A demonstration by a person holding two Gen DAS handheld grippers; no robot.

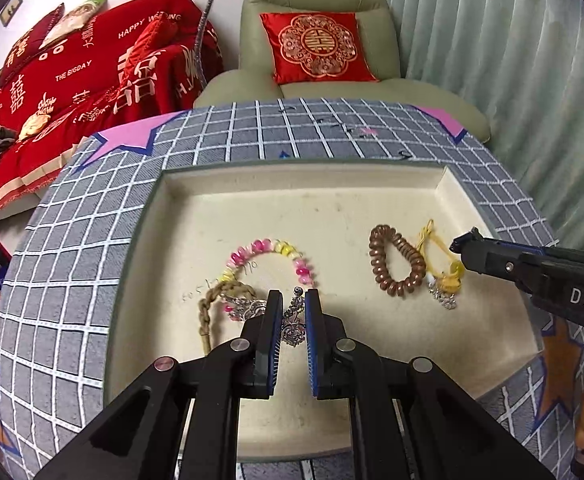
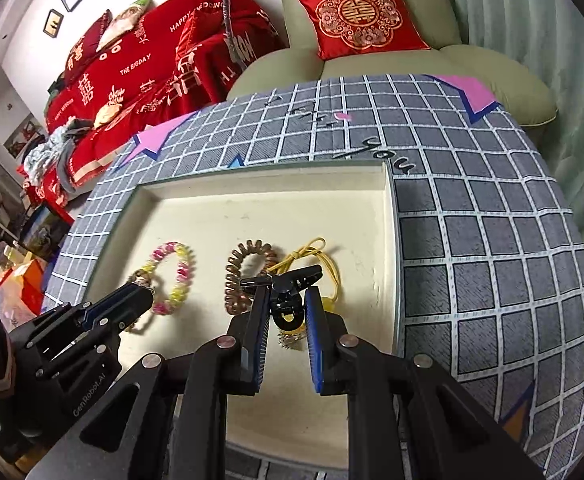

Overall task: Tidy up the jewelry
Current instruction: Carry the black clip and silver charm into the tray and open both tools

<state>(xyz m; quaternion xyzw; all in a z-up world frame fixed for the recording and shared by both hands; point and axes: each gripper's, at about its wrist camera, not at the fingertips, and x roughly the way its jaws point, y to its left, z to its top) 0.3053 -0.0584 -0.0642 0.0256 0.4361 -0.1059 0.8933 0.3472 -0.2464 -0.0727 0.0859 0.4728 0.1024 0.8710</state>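
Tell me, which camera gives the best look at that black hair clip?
The right wrist view. There the black hair clip sits close up, pinched between the right gripper fingers above the cream tray. In the left wrist view the right gripper shows only from the side, and the clip cannot be made out.

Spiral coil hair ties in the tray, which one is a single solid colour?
The brown coil hair tie, right of the middle of the tray, beside the yellow cord. The other coil, further left, mixes pink and yellow.
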